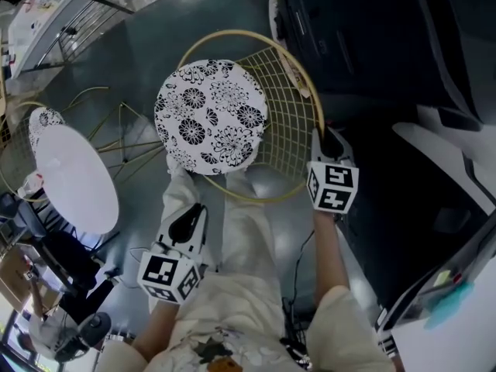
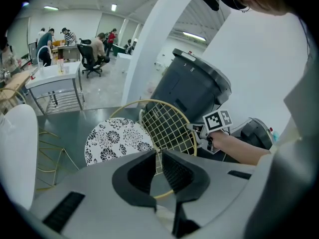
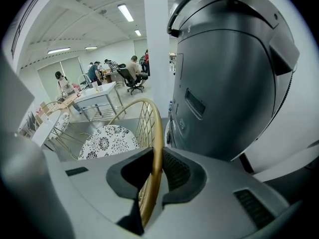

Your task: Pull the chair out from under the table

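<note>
Firmly, right tongs (image 3: pixel 155 159) pinch the chair rim (image 3: pixel 157 128); left tongs (image 2: pixel 159 154), closed and empty, hang short of it

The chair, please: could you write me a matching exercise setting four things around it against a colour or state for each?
1 seat cushion
2 chair rim
3 round table
4 right claw

A plain white
B clamped on the chair rim
C gold
D black-and-white floral

Pairs: 1-D, 2-C, 3-A, 4-B.

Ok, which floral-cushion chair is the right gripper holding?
The central chair: the right gripper clamps its gold back rim; the other chair sits at the white table.
</note>
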A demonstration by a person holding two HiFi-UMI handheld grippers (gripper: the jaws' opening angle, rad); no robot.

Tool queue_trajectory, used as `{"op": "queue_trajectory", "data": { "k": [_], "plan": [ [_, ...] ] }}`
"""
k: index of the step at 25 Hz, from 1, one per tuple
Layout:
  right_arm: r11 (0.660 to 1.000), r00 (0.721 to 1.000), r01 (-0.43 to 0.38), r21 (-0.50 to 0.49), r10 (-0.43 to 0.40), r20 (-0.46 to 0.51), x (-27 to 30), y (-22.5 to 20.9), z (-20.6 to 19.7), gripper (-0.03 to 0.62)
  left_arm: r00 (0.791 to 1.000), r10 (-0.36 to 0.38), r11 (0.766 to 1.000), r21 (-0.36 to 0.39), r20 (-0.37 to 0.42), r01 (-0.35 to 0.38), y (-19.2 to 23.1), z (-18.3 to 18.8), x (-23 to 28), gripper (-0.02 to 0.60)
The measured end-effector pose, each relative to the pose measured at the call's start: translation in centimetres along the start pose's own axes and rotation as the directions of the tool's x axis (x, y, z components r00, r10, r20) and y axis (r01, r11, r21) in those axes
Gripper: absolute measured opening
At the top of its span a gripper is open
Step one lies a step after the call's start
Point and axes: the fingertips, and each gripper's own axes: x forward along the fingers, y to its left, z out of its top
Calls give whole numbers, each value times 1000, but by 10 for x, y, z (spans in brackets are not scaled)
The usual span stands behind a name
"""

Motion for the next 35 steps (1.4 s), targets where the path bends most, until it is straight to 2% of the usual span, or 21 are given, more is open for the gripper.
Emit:
{"op": "queue_trajectory", "data": {
  "k": [5,10,16,21,23,29,35],
  "plan": [
    [998,998,-38,55,35,52,1,1,1,64,1000,-26,1000,18,-3,26,-6,-8,2,46],
    [998,988,48,43,-54,143,-29,-7,19,64,997,-82,994,70,-3,83,-23,-4,-3,46],
    [995,972,78,55,-88,217,-69,12,30,64,993,-97,991,99,66,90,-12,7,-33,46],
    [999,957,25,39,-35,288,-114,78,48,64,986,-128,985,133,110,113,-4,8,-79,46],
    [999,948,0,41,-13,318,-136,111,55,32,981,-143,981,150,133,122,2,8,-100,46],
    [998,893,-52,-45,66,446,-227,216,80,17,954,-198,963,225,224,147,16,10,-172,46],
    [987,847,-98,-131,152,510,-300,317,80,15,923,-249,950,258,292,174,37,-1,-250,46]
  ]
}}
